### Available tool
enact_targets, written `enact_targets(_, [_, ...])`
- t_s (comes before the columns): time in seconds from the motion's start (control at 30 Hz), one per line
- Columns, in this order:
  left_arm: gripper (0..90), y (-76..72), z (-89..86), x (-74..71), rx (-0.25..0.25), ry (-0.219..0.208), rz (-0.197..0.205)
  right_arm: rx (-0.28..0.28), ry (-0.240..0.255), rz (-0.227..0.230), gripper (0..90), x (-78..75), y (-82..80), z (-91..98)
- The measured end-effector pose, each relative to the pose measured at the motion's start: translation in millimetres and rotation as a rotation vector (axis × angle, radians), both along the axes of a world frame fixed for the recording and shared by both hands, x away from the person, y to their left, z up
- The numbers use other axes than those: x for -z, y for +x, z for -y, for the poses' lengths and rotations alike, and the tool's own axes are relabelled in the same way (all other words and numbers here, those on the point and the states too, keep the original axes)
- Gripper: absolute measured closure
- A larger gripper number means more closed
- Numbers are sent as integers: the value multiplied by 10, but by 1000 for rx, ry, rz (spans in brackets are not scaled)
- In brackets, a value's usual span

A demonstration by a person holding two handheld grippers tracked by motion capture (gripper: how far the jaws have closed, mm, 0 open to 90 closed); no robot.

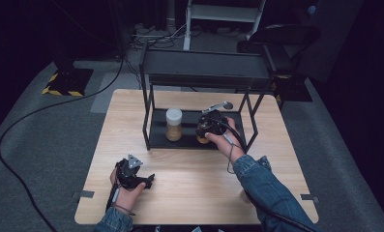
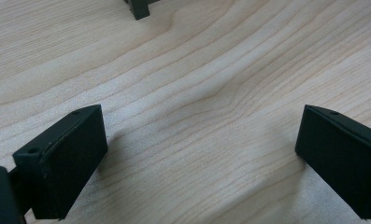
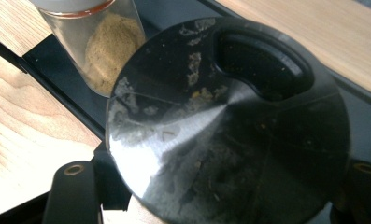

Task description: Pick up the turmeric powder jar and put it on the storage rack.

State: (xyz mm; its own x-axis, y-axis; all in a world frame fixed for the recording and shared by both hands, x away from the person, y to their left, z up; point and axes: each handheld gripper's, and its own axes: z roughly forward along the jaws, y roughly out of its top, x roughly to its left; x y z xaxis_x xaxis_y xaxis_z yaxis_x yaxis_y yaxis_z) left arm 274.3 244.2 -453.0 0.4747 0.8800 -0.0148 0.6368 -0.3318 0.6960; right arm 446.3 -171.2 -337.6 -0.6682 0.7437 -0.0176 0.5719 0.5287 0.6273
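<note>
The table [image 1: 189,193] of light wood is the biggest thing, and its near edge is cut off at the bottom of the high view. On its far half stands a black rack [image 1: 204,67] with a top shelf and a low shelf; what is behind the rack is dark and hard to make out. On the low shelf [image 1: 189,118] a jar [image 1: 173,124] with a white lid stands upright, filled partly with brown powder. In the right gripper view the top of this jar is cut off by the frame. To the right of it, on the same shelf, the right gripper [image 1: 208,129] holds a second jar [image 1: 202,138]. In the high view the hand and gripper cover nearly all of this one, so just a small brown part shows below the gripper. In the right gripper view its round black lid [image 3: 227,123], with dusty marks and a curved recess, is very close to the camera and hides the jar body. The jaws press on it from both sides, but their tips are hidden behind the lid. Whether the jar already rests on the shelf I cannot tell. The left gripper [image 1: 131,175] is near the front left of the table, well apart from the rack. Its jaws stand wide over bare wood with nothing between them, and one foot [image 2: 139,8] of the rack shows at the top edge, cut off.
</note>
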Motion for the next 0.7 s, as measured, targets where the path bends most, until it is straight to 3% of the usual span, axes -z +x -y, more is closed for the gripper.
enact_targets(0.7, [21, 1, 0, -1, 1, 0, -1, 31, 1, -42, 311, 171, 193, -131])
